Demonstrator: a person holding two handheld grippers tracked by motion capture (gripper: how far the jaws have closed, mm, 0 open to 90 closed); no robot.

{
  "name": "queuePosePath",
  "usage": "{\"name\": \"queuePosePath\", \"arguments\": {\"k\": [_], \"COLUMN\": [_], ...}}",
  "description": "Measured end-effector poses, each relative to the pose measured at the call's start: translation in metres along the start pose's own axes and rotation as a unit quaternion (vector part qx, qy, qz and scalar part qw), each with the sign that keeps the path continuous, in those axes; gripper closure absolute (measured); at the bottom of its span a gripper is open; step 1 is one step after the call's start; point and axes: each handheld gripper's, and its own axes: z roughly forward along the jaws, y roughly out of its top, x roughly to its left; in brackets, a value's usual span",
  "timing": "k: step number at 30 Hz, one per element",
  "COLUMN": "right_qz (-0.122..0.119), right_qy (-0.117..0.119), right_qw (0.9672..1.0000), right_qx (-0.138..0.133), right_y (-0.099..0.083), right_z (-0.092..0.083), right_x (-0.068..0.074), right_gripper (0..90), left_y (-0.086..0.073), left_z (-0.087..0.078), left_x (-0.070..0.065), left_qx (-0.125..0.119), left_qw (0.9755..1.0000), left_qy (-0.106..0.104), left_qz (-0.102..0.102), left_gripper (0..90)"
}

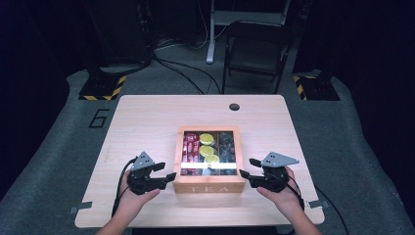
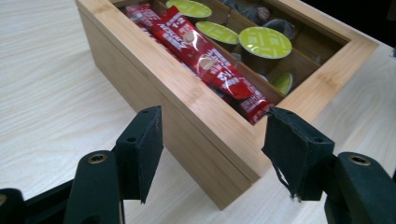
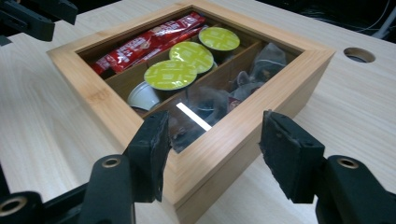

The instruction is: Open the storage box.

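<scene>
A wooden tea box (image 1: 209,183) with a glass lid sits near the front edge of a pale wood table (image 1: 147,122), packed with red sachets (image 2: 205,58), green-topped capsules (image 3: 170,74) and dark tea bags (image 3: 261,63) in separate compartments. The left gripper (image 1: 169,175) hovers just beside the box's left front corner, jaws open and empty. The right gripper (image 1: 243,173) flanks the right front corner, its jaws likewise apart, clasping nothing. A folding chair (image 1: 257,49) stands beyond the table.
</scene>
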Motion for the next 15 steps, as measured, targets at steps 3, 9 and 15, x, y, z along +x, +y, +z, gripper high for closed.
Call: {"name": "queuePosePath", "arguments": {"k": [3, 9, 15], "right_qz": [-0.001, 0.002, -0.024], "right_qy": [0.007, 0.013, 0.008], "right_qw": [1.0, 0.9999, 0.9995], "right_qx": [-0.002, 0.001, 0.017], "right_y": [-0.005, -0.016, -0.022], "right_z": [0.001, 0.007, 0.013], "right_x": [0.002, 0.006, 0.012], "right_gripper": [39.4, 35.9, 34.0], "left_y": [-0.003, -0.009, -0.015], "left_z": [0.001, 0.005, 0.013], "left_x": [-0.004, -0.01, -0.013], "left_qx": [-0.004, -0.003, 0.008], "left_qw": [1.0, 0.9996, 0.9994], "left_qy": [-0.006, -0.01, -0.016], "left_qz": [0.006, 0.026, 0.031], "left_gripper": [36.6, 31.3, 30.9]}}
